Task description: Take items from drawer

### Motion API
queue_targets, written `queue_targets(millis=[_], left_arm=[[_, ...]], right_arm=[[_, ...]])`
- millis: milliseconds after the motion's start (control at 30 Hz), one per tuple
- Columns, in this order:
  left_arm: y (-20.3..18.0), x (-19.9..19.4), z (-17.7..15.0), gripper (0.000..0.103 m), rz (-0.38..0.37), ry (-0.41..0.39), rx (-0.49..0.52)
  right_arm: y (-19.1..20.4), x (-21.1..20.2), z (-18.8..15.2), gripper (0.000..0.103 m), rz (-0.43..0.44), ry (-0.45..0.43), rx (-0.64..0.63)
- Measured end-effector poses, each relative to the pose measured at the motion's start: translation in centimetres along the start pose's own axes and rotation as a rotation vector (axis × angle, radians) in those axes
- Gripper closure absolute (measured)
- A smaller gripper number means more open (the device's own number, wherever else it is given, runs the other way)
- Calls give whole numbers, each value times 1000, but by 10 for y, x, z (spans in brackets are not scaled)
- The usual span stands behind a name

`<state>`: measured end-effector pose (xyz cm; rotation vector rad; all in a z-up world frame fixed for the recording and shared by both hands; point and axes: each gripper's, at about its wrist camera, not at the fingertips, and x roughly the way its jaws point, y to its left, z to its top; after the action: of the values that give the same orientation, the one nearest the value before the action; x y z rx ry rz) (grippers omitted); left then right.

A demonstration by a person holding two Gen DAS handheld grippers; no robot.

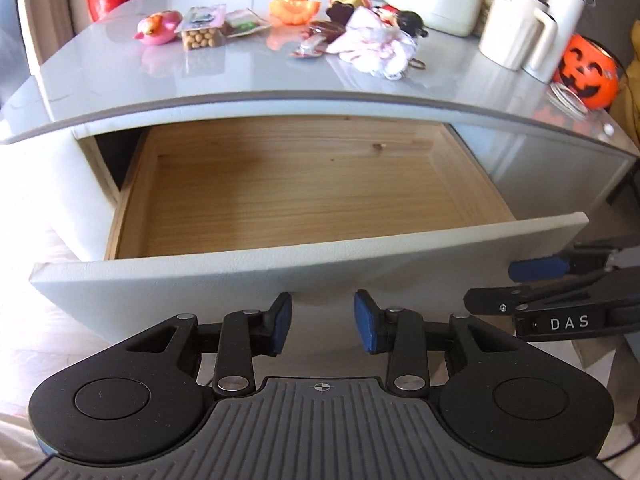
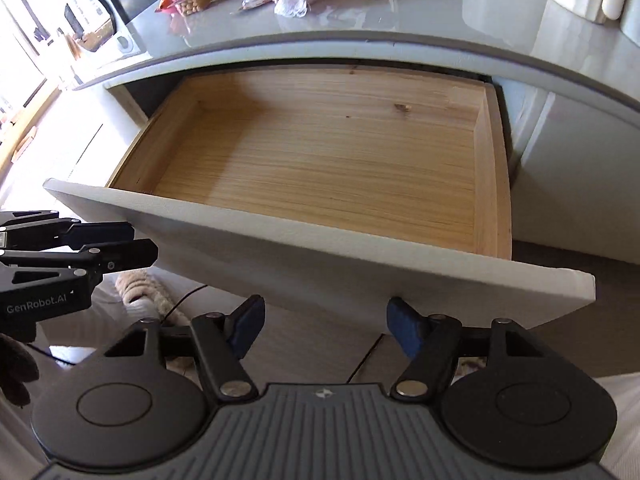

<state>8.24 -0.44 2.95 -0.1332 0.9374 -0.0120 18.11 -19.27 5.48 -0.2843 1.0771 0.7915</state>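
Pulled-out pale wooden drawer with grey-white front (image 1: 280, 200) lies bare; toys and snack packets sit on the glossy grey tabletop (image 1: 240, 76). Left gripper (image 1: 322, 324) and right gripper (image 2: 325, 330): jaws apart, empty, just before the front panel. Best pushed squarely, both sides evenly, to close.

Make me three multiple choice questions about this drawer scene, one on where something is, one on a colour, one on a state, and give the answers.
1. Where is the pumpkin bucket?
A. in the drawer
B. on the tabletop
C. on the floor

2. What colour are the left gripper pads?
A. blue
B. green
C. white

3. What state is the drawer in?
A. shut
B. open, full
C. open, nothing visible inside

Answers:
1 B, it stands at the tabletop edge.
2 A, both pads show blue.
3 C, only bare wood shows in both views.
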Motion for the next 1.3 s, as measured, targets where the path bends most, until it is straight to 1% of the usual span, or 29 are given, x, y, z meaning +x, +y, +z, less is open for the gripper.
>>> queue_targets(millis=[67, 133, 267, 400, 500, 533, 567, 600, 633, 700, 767, 833, 900, 933, 1000, 1100, 1200, 1300], left_arm=[[-1, 8, 8, 64, 29, -36, -24], [-3, 16, 16, 64, 57, -72, -40], [-6, 33, 28, 64, 104, -144, -51], [-7, 47, 43, 64, 127, -176, -50], [-4, 55, 52, 65, 131, -193, -61], [-5, 56, 54, 63, 130, -187, -75], [-7, 56, 54, 57, 127, -184, -71], [-8, 57, 54, 50, 119, -184, -65], [-9, 58, 54, 48, 113, -185, -59], [-12, 59, 53, 38, 105, -187, -44], [-13, 59, 52, 32, 94, -188, -38], [-14, 60, 52, 27, 88, -188, -38], [-17, 63, 53, 18, 82, -187, -34], [-19, 65, 53, 15, 79, -187, -33], [-22, 68, 54, 6, 73, -188, -34], [-26, 71, 53, 3, 86, -196, -46], [-25, 70, 49, 3, 78, -213, -32], [-16, 59, 39, 5, 101, -220, -35]], right_arm=[[-1, 3, 6, 39, -58, -53, 34], [-6, 4, 11, 37, -122, -131, 63], [-19, 10, 21, 37, -209, -250, 115], [-24, 21, 37, 36, -257, -308, 120], [-21, 30, 49, 35, -298, -347, 94], [-20, 32, 51, 31, -318, -353, 95], [-20, 32, 50, 28, -328, -355, 98], [-20, 32, 49, 28, -329, -362, 93], [-21, 32, 49, 27, -331, -365, 85], [-27, 32, 51, 24, -323, -360, 101], [-30, 33, 52, 20, -317, -356, 113], [-29, 32, 50, 19, -318, -356, 110], [-28, 32, 50, 19, -323, -359, 100], [-28, 33, 50, 19, -325, -361, 94], [-29, 33, 50, 19, -322, -361, 91], [-30, 33, 50, 19, -313, -361, 85], [-32, 33, 50, 18, -304, -361, 79], [-32, 24, 48, 17, -307, -379, 87]])
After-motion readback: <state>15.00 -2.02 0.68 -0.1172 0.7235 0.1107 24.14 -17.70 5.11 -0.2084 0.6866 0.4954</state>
